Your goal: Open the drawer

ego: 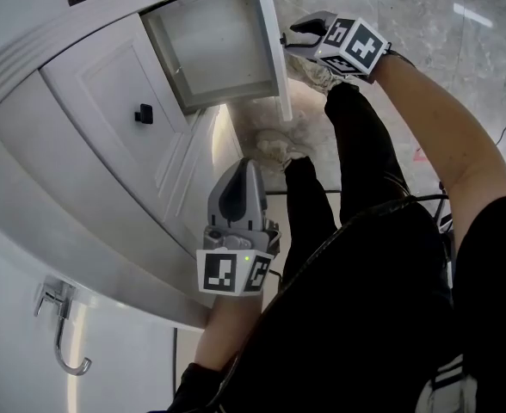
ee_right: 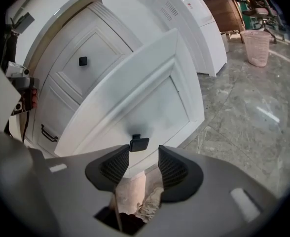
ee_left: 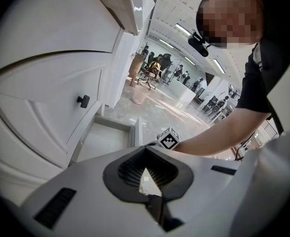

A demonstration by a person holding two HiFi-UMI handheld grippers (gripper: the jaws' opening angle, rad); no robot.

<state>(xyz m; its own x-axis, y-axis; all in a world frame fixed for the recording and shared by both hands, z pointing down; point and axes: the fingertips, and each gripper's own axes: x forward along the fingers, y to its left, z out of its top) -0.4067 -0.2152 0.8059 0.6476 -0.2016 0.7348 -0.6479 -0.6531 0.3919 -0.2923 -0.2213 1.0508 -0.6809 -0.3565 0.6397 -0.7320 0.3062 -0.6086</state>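
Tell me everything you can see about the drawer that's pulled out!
The drawer is white and smooth, like painted wood. It is a shallow box pulled well out of the white cabinet. Inside it looks empty, with a pale bare bottom. Its front panel has a raised frame and one small square black knob. The right gripper sits at that knob with its jaws apart, not squeezing it; whether a pad brushes it is unclear.

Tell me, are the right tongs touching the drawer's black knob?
Cannot tell. Right gripper view: right tongs open around the knob, gap on one side, the other side's edges meet.
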